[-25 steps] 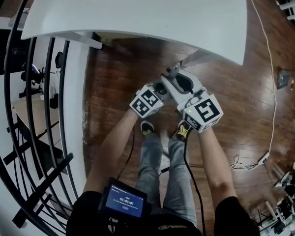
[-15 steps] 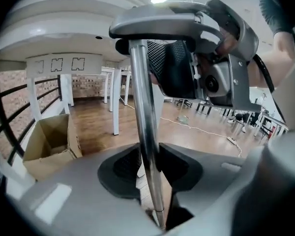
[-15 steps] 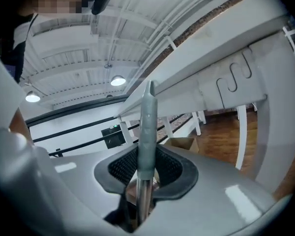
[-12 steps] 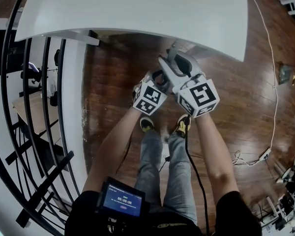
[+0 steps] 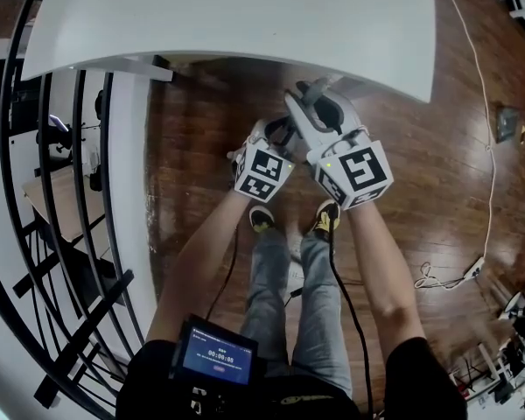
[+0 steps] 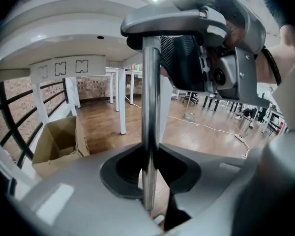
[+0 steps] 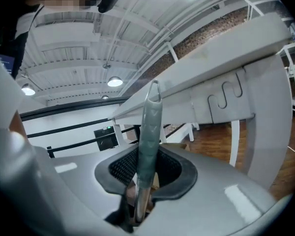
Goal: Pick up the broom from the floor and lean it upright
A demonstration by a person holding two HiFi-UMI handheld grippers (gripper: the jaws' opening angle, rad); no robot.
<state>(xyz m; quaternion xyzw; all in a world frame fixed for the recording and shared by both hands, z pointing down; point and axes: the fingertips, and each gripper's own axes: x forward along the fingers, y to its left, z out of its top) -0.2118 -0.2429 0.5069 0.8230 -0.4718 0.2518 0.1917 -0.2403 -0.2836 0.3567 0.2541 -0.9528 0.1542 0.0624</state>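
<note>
Broom (image 6: 150,92), shiny steel pole, grey-green grip end, pinched by left tool (image 6: 150,173) and right tool (image 7: 145,176), jaws just closing tighter

Two grippers are showing: one left gripper (image 5: 278,132) and one right gripper (image 5: 313,93). One broom (image 6: 150,107) is showing. One table (image 5: 245,16), one cardboard box (image 6: 59,141), one little screen (image 5: 214,357) and two shoes (image 5: 261,220) are showing too.

light: bright, even, ceiling lamps (image 7: 114,81) | glare: sheen on floor (image 5: 437,164) | distortion: strong fisheye, dark corners | blur: slight
</note>
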